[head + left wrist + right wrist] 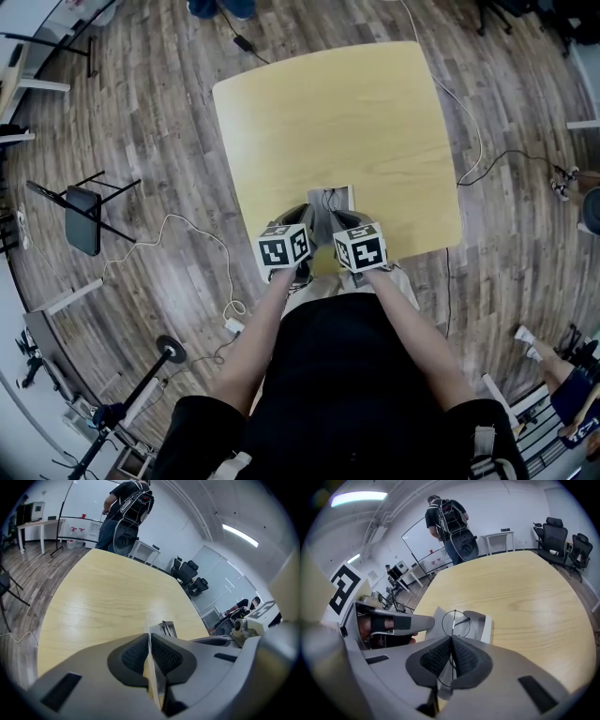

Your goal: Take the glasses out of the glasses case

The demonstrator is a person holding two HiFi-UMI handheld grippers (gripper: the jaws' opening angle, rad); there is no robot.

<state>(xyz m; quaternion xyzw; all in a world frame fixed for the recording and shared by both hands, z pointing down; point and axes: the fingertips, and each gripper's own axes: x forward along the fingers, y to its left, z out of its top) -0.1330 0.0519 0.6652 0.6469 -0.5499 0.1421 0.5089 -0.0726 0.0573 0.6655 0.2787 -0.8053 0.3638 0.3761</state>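
A grey glasses case (331,197) lies open near the front edge of the yellow table (347,112). In the head view my left gripper (303,217) and right gripper (343,218) sit side by side at the case's near end. The left gripper (149,638) is shut on a thin upright edge of the case (169,629). Over on the right, the gripper (451,640) is shut on the thin wire-framed glasses (455,622); one round lens sticks up above its pads, over the open case (482,621). The other lens is hidden between the jaws.
A person with a backpack (449,520) stands beyond the table's far end. Office chairs (563,536) stand at the right. Cables (192,225) and a black folding chair (82,217) are on the wooden floor to the left of the table. The left gripper (389,623) is close beside the right one.
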